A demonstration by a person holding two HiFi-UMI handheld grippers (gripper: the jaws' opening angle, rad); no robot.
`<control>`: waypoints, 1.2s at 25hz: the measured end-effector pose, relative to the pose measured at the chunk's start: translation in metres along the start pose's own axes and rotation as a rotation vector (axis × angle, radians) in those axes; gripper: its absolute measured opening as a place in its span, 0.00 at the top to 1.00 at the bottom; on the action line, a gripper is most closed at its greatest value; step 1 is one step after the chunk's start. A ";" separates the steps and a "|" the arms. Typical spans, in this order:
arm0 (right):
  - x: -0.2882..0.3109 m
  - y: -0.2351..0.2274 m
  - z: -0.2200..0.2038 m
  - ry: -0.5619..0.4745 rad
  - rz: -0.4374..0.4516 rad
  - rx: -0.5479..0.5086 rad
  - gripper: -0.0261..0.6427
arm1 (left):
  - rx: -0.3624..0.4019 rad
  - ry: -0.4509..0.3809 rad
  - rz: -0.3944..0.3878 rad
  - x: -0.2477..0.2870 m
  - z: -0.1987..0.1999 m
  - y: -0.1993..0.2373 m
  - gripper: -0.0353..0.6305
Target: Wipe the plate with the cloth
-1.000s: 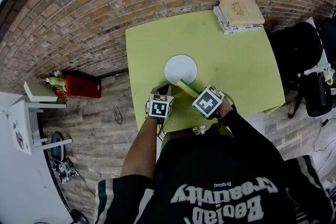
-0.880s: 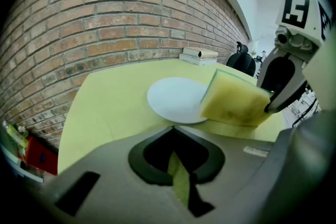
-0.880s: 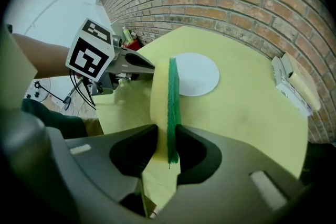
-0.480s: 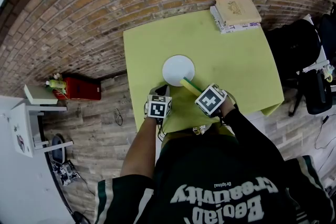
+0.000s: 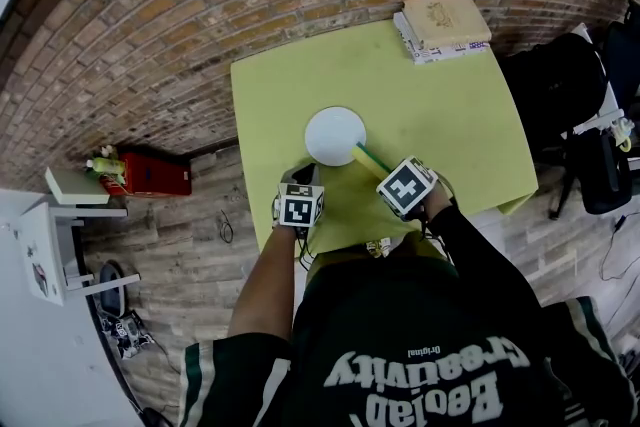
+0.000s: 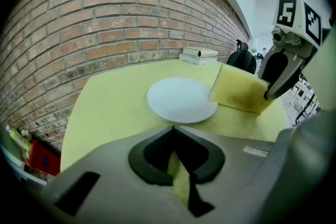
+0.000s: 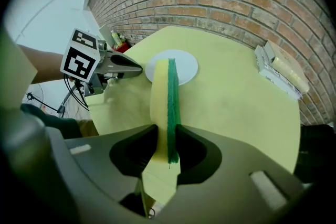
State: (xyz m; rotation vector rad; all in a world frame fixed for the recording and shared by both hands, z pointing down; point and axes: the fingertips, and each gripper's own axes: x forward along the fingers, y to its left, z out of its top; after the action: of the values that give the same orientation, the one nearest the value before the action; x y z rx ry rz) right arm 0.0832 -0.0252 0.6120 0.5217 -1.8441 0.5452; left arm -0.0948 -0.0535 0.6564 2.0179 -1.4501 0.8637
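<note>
Yellow-green cloth (image 7: pixel 167 93) pinched between right gripper (image 7: pixel 167 135) fingers, tip at edge of white plate (image 7: pixel 188 66), left gripper (image 6: pixel 174 136) fingers pressed together

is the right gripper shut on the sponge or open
Shut on it. In its own view the right gripper has both jaws pressed against the sides of the yellow-and-green sponge, held on edge and pointing toward the plate.

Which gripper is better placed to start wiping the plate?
Right. The right gripper is shut on the sponge, whose far end is at the rim of the plate. The left gripper is shut and empty, short of the plate.
</note>
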 end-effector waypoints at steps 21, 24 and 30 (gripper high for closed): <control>-0.011 -0.002 0.051 -0.155 -0.026 -0.034 0.78 | 0.012 -0.001 -0.014 0.001 0.001 -0.004 0.94; -0.001 0.015 0.065 -0.127 0.032 -0.052 0.78 | 0.002 0.004 -0.026 0.000 0.002 -0.004 0.94; 0.017 0.033 0.091 -0.092 0.077 -0.104 0.78 | -0.004 0.003 -0.034 0.004 0.000 -0.002 0.94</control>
State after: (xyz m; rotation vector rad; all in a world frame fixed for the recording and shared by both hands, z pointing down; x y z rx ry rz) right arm -0.0091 -0.0543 0.5965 0.4136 -1.9750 0.4802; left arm -0.0921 -0.0551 0.6593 2.0311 -1.4110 0.8489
